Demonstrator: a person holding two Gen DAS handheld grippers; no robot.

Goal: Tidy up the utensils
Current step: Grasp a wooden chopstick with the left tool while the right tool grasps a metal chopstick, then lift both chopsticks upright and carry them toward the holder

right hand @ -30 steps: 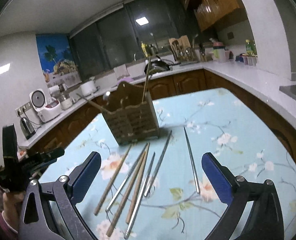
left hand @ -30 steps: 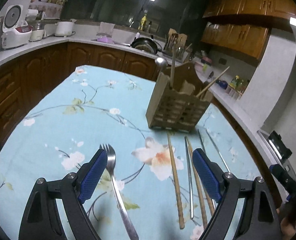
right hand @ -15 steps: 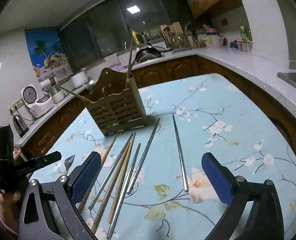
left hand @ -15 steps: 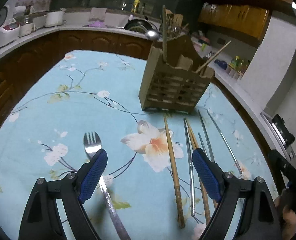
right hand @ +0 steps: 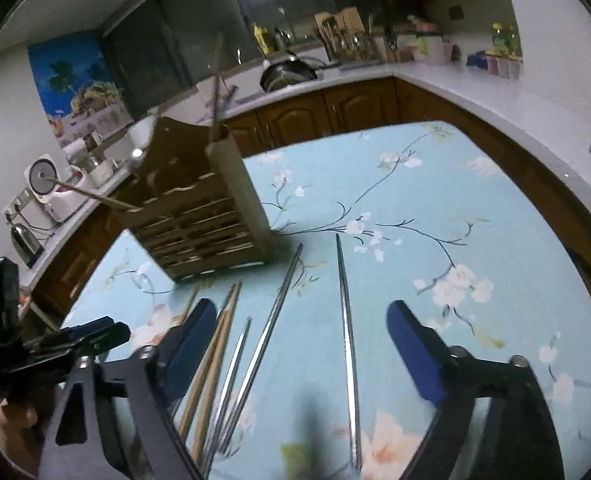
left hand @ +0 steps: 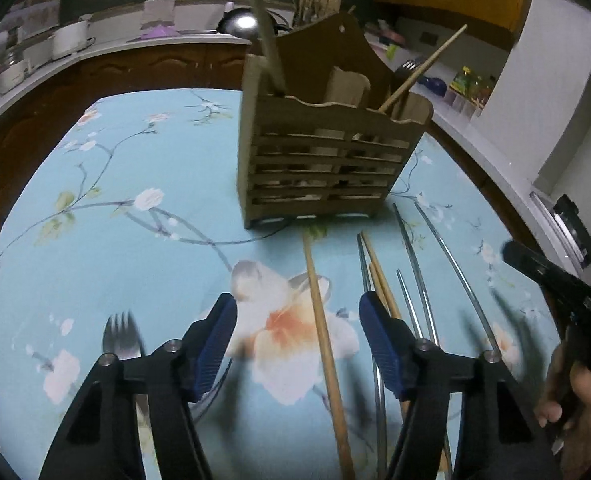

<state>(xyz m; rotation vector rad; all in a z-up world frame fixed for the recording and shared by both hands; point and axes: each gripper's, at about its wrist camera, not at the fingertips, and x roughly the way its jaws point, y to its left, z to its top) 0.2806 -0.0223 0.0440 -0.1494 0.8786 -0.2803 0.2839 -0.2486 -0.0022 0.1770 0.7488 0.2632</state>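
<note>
Both grippers are low over the table, and each is lining up on a loose utensil. The left gripper (left hand: 297, 340) has its jaws closing, roughly half spread, with a wooden chopstick (left hand: 323, 344) lying on the cloth between the blue pads (left hand: 215, 344); the pads do not yet press on it and nothing is held. A fork (left hand: 121, 338) lies just outside its left finger, untouched. The right gripper (right hand: 299, 356) is also closing but stands wider; a lone metal chopstick (right hand: 347, 340) lies between its fingers, apart from both pads, and two more metal chopsticks (right hand: 255, 356) lie nearer its left finger. It holds nothing either. A pair of wooden chopsticks (right hand: 211, 364) runs beside and partly behind that left finger. All these pieces lie flat on the blue flowered tablecloth (left hand: 135, 200), fanned out in front of the wooden holder (left hand: 327, 160), which stands upright beyond them with a few sticks already in it. Judged step: reaching and closing for pickup. The next move calls for each gripper to sink until the pads flank a single stick, close squarely, then lift and tip it into the holder. Thin sticks lying flat may slip or roll, and the crowded bundle risks a double pickup.
</note>
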